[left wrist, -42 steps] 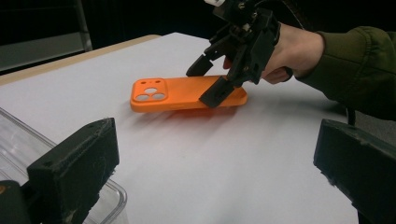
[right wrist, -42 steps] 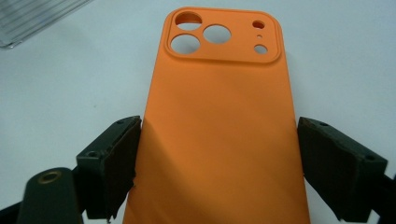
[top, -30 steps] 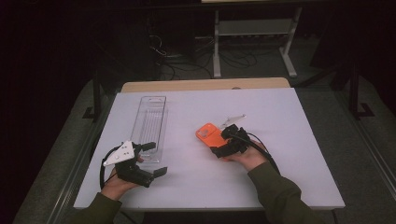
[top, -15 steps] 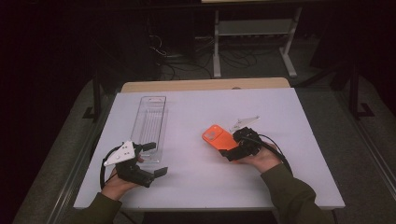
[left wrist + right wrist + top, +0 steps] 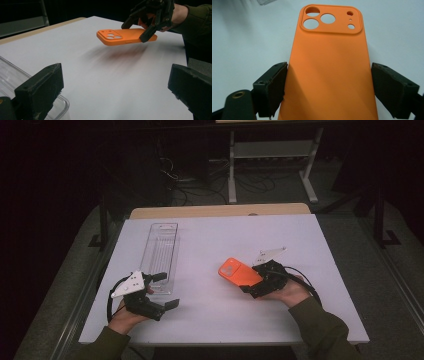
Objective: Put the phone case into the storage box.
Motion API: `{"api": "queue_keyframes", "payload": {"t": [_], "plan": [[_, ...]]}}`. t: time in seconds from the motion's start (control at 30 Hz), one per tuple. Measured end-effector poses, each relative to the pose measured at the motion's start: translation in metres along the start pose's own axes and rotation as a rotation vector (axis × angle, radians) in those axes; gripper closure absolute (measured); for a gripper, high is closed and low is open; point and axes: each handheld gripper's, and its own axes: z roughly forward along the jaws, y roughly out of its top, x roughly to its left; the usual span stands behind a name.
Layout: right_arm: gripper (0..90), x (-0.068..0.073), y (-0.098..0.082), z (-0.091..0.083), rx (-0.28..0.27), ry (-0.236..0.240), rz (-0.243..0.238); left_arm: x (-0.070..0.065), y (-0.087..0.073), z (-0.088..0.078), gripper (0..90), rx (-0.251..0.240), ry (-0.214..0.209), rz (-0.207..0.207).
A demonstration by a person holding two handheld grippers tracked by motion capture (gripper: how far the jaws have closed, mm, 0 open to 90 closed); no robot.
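An orange phone case (image 5: 234,271) with camera cut-outs hangs level just above the white table (image 5: 210,235), casting a shadow under it. My right gripper (image 5: 251,283) is shut on the case's two long sides. In the right gripper view the case (image 5: 329,62) runs away between the two jaws, cut-outs at the far end. The left gripper view shows the case (image 5: 122,37) and the right gripper (image 5: 141,30) from the side. My left gripper (image 5: 167,290) rests at the table's front left, open with nothing between its jaws (image 5: 115,85).
A long clear plastic tray (image 5: 161,247) lies on the left half of the table, its near end beside the left gripper, and its corner (image 5: 17,75) shows in the left gripper view. Beyond the table's far edge stand a wooden strip and a white rack on a dark floor.
My right gripper has carried the orange phone case to the right across the table. The left gripper has stayed where it was.
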Motion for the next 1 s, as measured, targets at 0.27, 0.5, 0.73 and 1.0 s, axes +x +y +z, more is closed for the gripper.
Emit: {"api": "queue_keyframes", "payload": {"t": [0.27,0.5,0.73,1.0], "plan": [[15.2,-0.004,-0.005,-0.009,-0.018,0.036,-0.026,0.000,0.001,0.000,0.0,0.003,-0.001,0.004],[15.2,-0.007,-0.005,-0.013,-0.021,0.074,-0.050,0.003,0.002,-0.002,0.0,0.007,-0.005,0.007],[15.2,-0.009,-0.006,-0.016,-0.014,0.099,-0.068,0.005,0.005,-0.003,0.0,0.026,-0.026,0.011],[15.2,-0.007,-0.007,-0.015,0.000,0.121,-0.084,0.006,0.010,0.000,0.0,0.052,-0.061,0.036]]}}
